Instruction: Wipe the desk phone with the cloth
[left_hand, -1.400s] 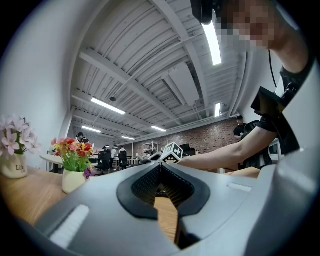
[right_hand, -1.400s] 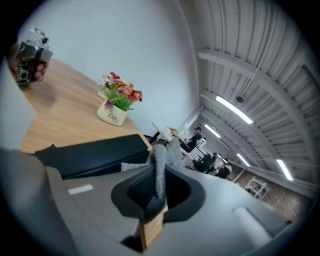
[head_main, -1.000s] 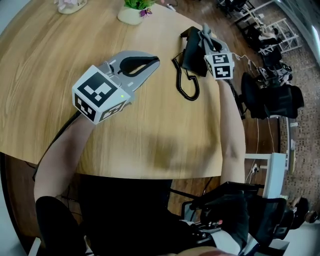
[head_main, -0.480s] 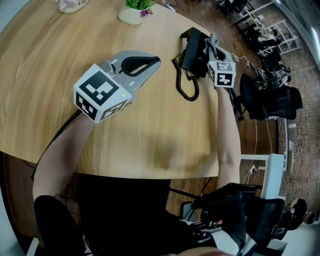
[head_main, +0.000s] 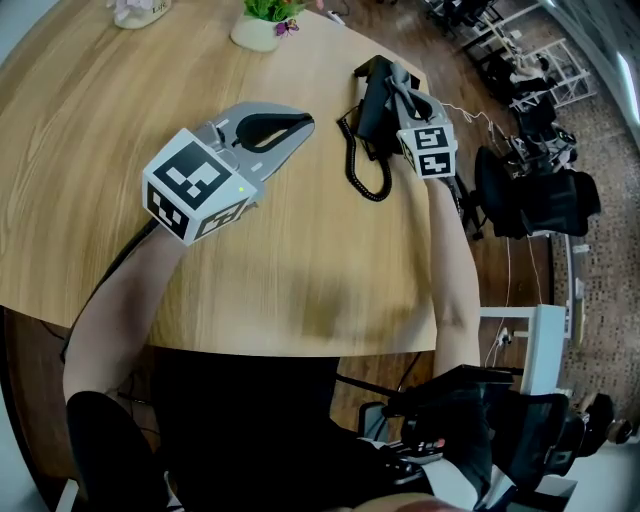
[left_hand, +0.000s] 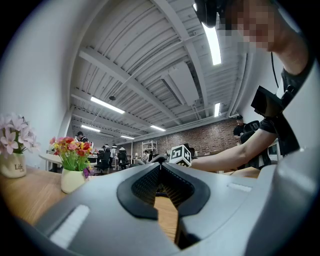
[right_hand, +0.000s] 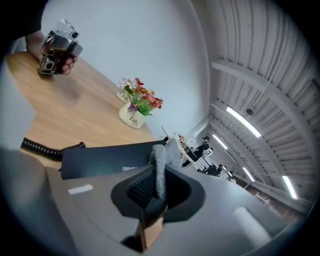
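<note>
A black desk phone (head_main: 372, 100) sits at the far right of the round wooden table (head_main: 150, 120), with its coiled cord (head_main: 358, 165) lying in front. My right gripper (head_main: 396, 86) is over the phone, shut on a grey cloth (head_main: 404, 78) that rests against the phone's top. In the right gripper view the cloth (right_hand: 160, 167) stands pinched between the jaws of the right gripper (right_hand: 158, 176), just before the phone's dark body (right_hand: 107, 157). My left gripper (head_main: 304, 122) hovers above the table left of the phone, shut and empty; its jaw tips (left_hand: 160, 166) meet.
A white pot of flowers (head_main: 262, 24) stands at the far edge, and a second pot (head_main: 138, 10) is further left. The table's right edge runs close behind the phone. Office chairs (head_main: 545, 195) stand on the floor to the right.
The right gripper has slid a little to the left over the phone with the cloth. The left gripper has stayed where it was.
</note>
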